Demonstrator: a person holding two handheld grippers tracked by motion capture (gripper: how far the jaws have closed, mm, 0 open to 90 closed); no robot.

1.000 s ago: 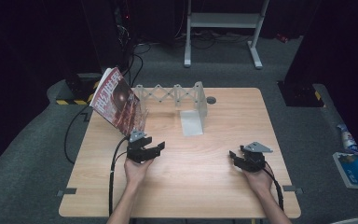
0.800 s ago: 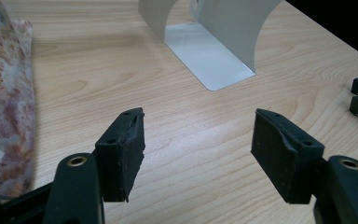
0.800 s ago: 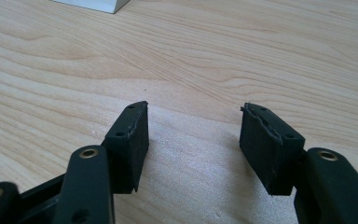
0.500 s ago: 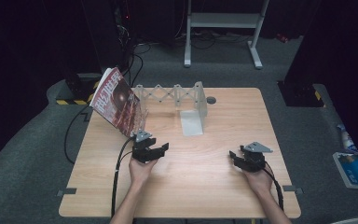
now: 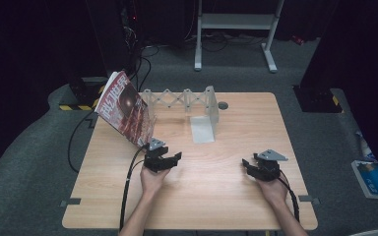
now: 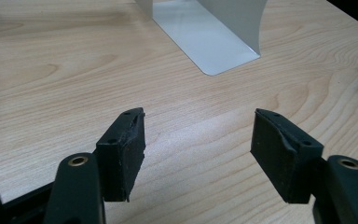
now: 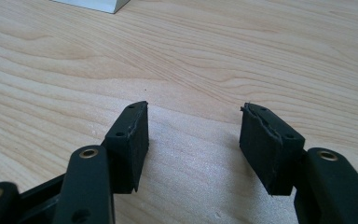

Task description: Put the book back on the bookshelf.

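My left gripper [image 5: 173,160] rests low over the wooden table [image 5: 226,196] left of centre, open with nothing between its jaws [image 6: 198,140]. Ahead of it lies the flat foot of a grey metal bookend [image 6: 205,42], which stands upright at mid-table [image 5: 207,118]. A red magazine [image 5: 125,108] leans tilted at the table's back left, just beyond the left gripper. My right gripper [image 5: 250,165] sits on the right side, open and empty [image 7: 193,140], with bare wood under its jaws. A corner of the bookend's foot [image 7: 98,4] shows at the top of the right gripper view.
A grey accordion-style rack [image 5: 177,98] stretches along the back from the magazine to the bookend. A small dark round grommet [image 5: 222,104] sits in the tabletop behind it. A cable [image 5: 128,187] trails from the left gripper over the front edge. Blue-and-white items [image 5: 374,177] lie on the floor at right.
My left gripper has drifted a little toward the right and the near side, sinking closer to the tabletop. The right gripper has stayed put.
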